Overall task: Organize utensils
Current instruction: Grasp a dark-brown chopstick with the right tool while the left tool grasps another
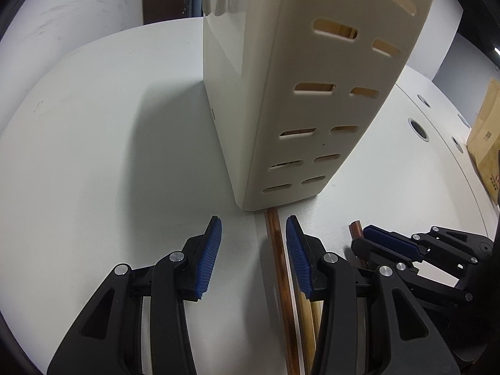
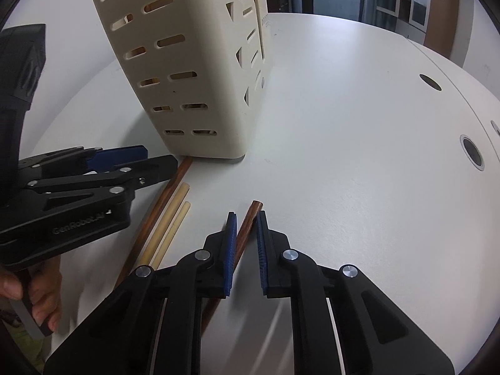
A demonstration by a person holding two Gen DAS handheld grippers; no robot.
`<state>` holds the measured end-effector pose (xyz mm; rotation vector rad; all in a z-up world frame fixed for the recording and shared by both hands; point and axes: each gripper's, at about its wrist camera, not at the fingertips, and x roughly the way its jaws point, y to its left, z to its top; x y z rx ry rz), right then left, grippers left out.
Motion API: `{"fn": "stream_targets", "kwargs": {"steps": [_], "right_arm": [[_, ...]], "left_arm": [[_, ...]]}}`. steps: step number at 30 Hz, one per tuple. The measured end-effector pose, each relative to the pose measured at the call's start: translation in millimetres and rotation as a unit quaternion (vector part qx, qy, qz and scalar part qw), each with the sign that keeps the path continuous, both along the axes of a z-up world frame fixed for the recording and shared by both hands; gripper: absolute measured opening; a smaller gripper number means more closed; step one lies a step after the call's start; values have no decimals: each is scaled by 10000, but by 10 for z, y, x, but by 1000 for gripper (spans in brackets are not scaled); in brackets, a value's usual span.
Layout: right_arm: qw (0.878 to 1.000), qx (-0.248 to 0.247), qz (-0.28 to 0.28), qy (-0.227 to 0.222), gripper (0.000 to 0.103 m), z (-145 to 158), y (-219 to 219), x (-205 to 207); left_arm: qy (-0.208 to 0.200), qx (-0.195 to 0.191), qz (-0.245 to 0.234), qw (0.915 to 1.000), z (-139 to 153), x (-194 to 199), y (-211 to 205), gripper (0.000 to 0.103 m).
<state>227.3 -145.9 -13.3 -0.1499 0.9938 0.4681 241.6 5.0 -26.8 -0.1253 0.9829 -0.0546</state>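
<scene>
So I've got a gripper in each hand and chopsticks lying loose on the white table [image 2: 343, 125], right in front of the cream utensil holder [image 2: 187, 78]. My right gripper [image 2: 245, 243] is closed down around a dark brown chopstick [image 2: 250, 215], blue pads either side of it close to its far tip, and it looks pinched from here, though the stick hasn't left the table yet. My left gripper [image 1: 253, 250] is partway open and holding nothing. It hangs low over the other dark chopstick [image 1: 275, 234], which runs between the pads with its end right at the foot of the holder. Two pale bamboo chopsticks [image 2: 175, 218] lie just beside that one.

Tips for this bit, I reckon: make sure the right grip is square before lifting, because a round stick held near its end wants to swivel. Lift it clear, tip it upright, then drop it through the holder's open top. With the left, come down centred so the pads don't nudge the pale pair.
</scene>
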Motion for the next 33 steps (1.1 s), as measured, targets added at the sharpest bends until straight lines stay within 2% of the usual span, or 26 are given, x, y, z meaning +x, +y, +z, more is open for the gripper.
{"fn": "stream_targets", "kwargs": {"steps": [11,19,23,27,33], "right_arm": [[10000,-56,8,-45,12,5,35,-78],[10000,-52,19,-50,12,15,7,-33],[10000,-64,24,-67,12,7,-10,-4],[9999,-78,29,-95,12,-3,-27,8],[9999,-91,33,-110,12,-28,-27,-8]], "left_arm": [[52,159,-18,9999,-75,83,-22,43],[62,29,-81,9999,-56,69,1,43],[20,288,-198,9994,-65,52,-74,44],[40,368,-168,9992,-57,59,-98,44],[63,546,-146,9984,-47,36,-118,32]]}}
